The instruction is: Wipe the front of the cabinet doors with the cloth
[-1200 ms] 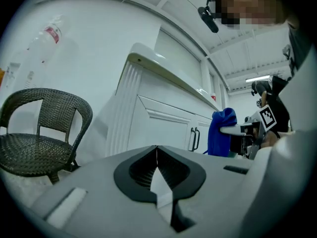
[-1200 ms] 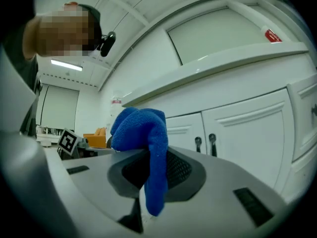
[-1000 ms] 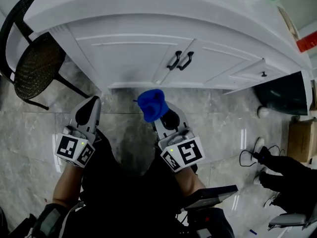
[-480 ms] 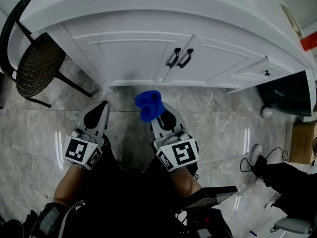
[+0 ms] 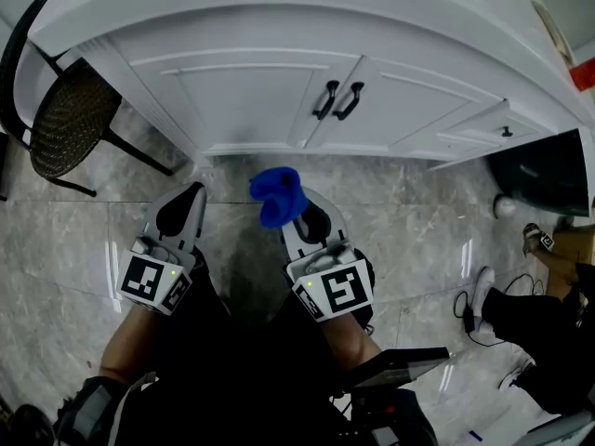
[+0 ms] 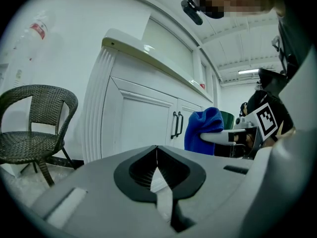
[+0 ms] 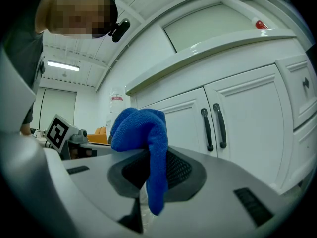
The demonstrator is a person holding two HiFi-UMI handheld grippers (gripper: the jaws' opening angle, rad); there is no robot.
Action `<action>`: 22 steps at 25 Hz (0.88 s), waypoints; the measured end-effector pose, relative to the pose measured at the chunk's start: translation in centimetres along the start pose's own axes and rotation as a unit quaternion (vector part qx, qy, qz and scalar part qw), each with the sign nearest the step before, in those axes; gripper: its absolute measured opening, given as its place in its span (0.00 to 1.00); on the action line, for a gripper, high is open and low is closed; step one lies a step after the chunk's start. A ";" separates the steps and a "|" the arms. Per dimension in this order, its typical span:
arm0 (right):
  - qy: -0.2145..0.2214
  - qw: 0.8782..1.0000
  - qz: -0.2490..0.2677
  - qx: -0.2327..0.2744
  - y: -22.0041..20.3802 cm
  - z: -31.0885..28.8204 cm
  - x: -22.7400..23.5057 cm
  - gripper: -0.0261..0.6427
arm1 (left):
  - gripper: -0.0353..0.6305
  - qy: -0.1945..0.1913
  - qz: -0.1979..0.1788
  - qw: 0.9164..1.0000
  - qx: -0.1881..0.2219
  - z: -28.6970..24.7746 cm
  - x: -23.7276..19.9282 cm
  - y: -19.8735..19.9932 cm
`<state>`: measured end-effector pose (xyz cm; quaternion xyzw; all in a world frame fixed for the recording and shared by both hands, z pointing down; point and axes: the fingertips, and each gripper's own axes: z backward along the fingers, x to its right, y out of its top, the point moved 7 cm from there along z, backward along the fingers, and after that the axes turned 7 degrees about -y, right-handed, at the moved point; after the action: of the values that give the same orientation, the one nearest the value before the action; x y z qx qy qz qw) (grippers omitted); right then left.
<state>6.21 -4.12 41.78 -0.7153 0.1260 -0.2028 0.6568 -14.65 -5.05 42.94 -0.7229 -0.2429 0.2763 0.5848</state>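
Right gripper (image 5: 294, 216), jaws clamped on the blue cloth (image 5: 277, 195), which bunched over its tips toward 12 o'clock, short of the white cabinet doors (image 5: 251, 100). Left gripper (image 5: 183, 204), jaws together and empty, lay at its 9 o'clock. Both had barely shifted since half a second before.

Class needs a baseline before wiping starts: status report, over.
Left gripper shut, empty. Right gripper shut on blue cloth. Cloth off the cabinet doors, no contact yet. Nothing in the way.
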 end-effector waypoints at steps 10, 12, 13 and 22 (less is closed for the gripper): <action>0.001 1.000 -0.011 0.002 0.1 0.4 0.1 0.12 | 0.06 -0.006 -0.008 1.000 -0.001 -0.2 0.5 0.1; 0.001 1.000 -0.012 0.001 0.0 0.4 0.2 0.12 | 0.06 -0.007 -0.009 1.000 -0.002 -0.2 0.5 0.1; 0.001 1.000 -0.013 0.001 0.0 0.4 0.2 0.12 | 0.06 -0.006 -0.009 1.000 -0.002 -0.3 0.4 0.1; 0.003 1.000 -0.019 -0.001 -0.3 0.3 0.3 0.12 | 0.06 -0.005 -0.005 1.000 -0.004 -0.3 0.3 -0.2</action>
<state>6.60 -4.00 42.15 -0.7177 0.1143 -0.2172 0.6516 -14.19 -5.00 43.15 -0.7229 -0.2504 0.2761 0.5818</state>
